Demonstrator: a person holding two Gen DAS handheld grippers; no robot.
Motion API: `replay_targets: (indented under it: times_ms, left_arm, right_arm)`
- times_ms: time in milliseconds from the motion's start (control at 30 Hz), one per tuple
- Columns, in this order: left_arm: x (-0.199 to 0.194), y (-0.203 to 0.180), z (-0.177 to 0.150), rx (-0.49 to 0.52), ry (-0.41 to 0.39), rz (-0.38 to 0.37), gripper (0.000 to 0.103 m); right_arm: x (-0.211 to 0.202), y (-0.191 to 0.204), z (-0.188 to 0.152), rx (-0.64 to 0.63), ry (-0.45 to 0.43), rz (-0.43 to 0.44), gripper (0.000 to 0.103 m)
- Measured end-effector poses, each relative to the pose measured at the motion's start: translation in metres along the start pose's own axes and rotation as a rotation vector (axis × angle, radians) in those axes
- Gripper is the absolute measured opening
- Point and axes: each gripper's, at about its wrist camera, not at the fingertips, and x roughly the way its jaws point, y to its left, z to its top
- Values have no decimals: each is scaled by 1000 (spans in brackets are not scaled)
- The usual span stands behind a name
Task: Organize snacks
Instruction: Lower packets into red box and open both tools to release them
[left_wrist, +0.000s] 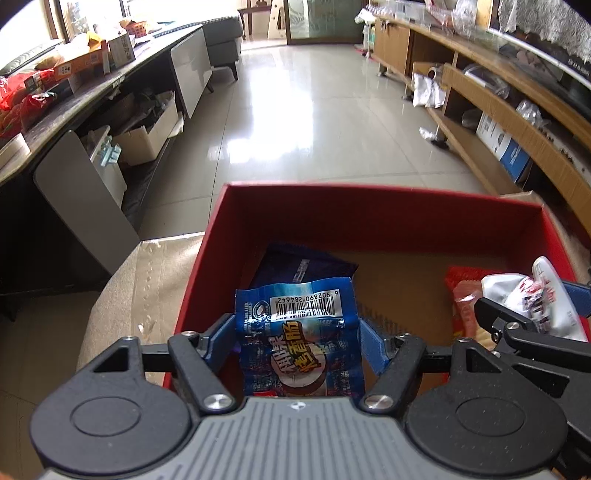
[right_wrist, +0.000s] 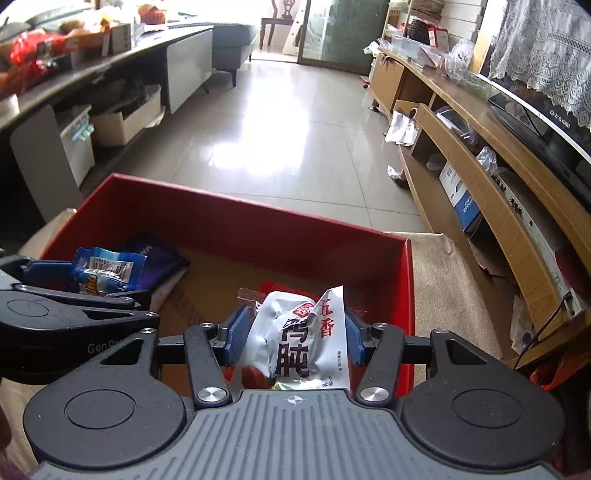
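Observation:
A red box (left_wrist: 369, 192) (right_wrist: 258, 206) with a cardboard floor sits right in front of both grippers. My left gripper (left_wrist: 297, 325) is shut on a blue snack packet (left_wrist: 306, 354) (right_wrist: 107, 271), held barcode side up over the box's left part. Beneath it a dark blue packet (left_wrist: 303, 266) (right_wrist: 162, 254) lies in the box. My right gripper (right_wrist: 295, 321) (left_wrist: 535, 299) is shut on a white snack packet (right_wrist: 295, 347) (left_wrist: 532, 291) with black lettering, held over the box's right part. Under that one lies a red packet (left_wrist: 465, 291) (right_wrist: 280, 286).
The box rests on a beige cloth-covered surface (right_wrist: 443, 295). A long wooden shelf unit (right_wrist: 498, 206) runs along the right. A dark table (left_wrist: 74, 96) with more snacks and boxes runs along the left. Shiny floor tiles (left_wrist: 295, 110) lie beyond the box.

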Motion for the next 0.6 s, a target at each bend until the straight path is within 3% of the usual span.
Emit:
replay_targets:
  times_ms: [100,333,600]
  left_arm:
    - [1,1,-2,-1,10,-1,67]
    - [-7,9,-1,2,-3,4,73]
    - [-23,13,-5,-1,-15,-18,77]
  right_arm:
    - [1,3,-1,-20,-1,-14,62]
    - [-2,-2,4,-12,-20,-31,76]
    - [-7,-4,4,-7,-12,-56,78]
